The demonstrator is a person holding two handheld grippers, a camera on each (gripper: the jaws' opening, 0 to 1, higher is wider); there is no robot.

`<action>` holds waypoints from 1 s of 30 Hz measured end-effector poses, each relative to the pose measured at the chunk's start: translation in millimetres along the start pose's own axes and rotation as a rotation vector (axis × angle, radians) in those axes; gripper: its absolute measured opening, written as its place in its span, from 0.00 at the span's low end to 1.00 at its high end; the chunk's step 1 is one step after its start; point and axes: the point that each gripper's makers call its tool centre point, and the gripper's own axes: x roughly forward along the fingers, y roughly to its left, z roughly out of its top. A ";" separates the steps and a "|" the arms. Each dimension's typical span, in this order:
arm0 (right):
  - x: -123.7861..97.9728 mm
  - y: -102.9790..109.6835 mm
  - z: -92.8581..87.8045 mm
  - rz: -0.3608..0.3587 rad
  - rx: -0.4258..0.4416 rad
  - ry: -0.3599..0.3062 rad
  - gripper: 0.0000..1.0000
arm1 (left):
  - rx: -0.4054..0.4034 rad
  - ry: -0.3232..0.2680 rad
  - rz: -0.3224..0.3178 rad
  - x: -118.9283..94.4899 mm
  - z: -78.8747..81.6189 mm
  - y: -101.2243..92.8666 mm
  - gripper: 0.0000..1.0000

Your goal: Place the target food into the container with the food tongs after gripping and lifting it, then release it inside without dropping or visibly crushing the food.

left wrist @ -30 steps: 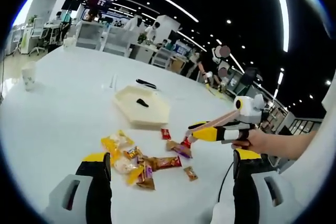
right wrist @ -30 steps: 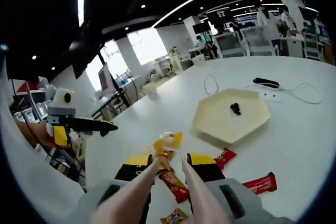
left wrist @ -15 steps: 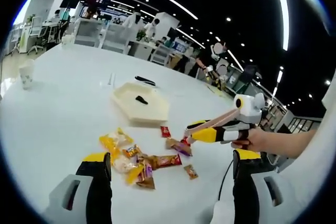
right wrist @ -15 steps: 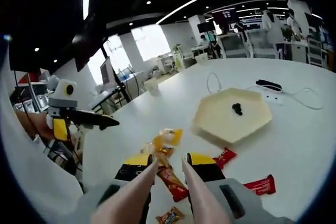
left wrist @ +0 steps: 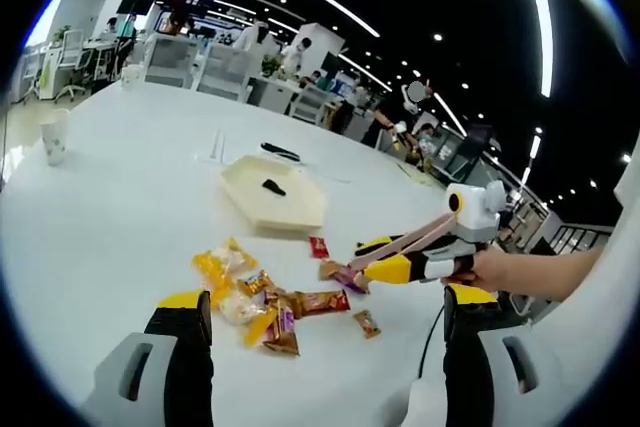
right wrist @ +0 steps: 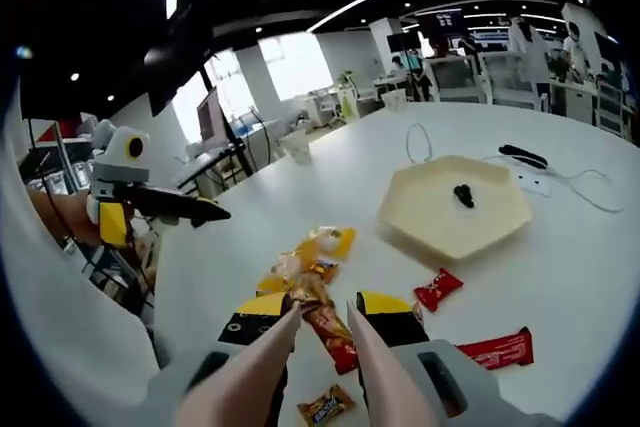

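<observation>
- The snacks (left wrist: 262, 303) lie in a loose heap of wrapped packets on the white worktop (left wrist: 100, 217); in the right gripper view the same heap (right wrist: 310, 267) sits just ahead of the tong tips.
- A long reddish-brown bar (right wrist: 332, 335) lies between the two arms of the pink food tongs (right wrist: 300, 367), which reach forward from the right claw (right wrist: 322, 319); whether the tongs actually touch the bar cannot be told.
- Other wrapped pieces lie apart from the heap: a small red packet (right wrist: 438, 289) nearer the tray, a long red bar (right wrist: 498, 349) to its side, and a small orange packet (right wrist: 325, 407) close to the camera.
- The container, a pale hexagonal tray (right wrist: 455, 209), rests on the worktop beyond the snacks, with a small dark item (right wrist: 463, 193) inside it.
- The right claw holds the tongs between its yellow-tipped jaws; in the left gripper view it (left wrist: 385, 259) comes in from the right, held by a hand (left wrist: 490, 269), tong tips low over the packets.
- The left claw (left wrist: 320, 327) stands wide apart and holds nothing, above the worktop short of the heap; in the right gripper view it (right wrist: 195, 212) appears well off to the side.
- A paper cup (left wrist: 55, 137) stands near the far worktop edge, and a white cable (right wrist: 420, 142) and a dark object (right wrist: 522, 155) lie beyond the tray.
</observation>
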 end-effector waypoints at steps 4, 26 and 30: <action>1.3 -0.4 -1.9 -0.005 0.003 0.002 0.26 | 0.001 0.000 0.000 -1.3 -0.8 -0.2 0.97; 6.7 -5.5 -21.0 -0.031 -0.018 0.051 0.26 | 0.015 0.004 -0.008 -1.6 -3.3 -2.0 0.97; 9.7 -4.5 -24.4 -0.028 -0.035 0.065 0.26 | 0.019 0.004 -0.011 -1.3 -4.0 -2.7 0.98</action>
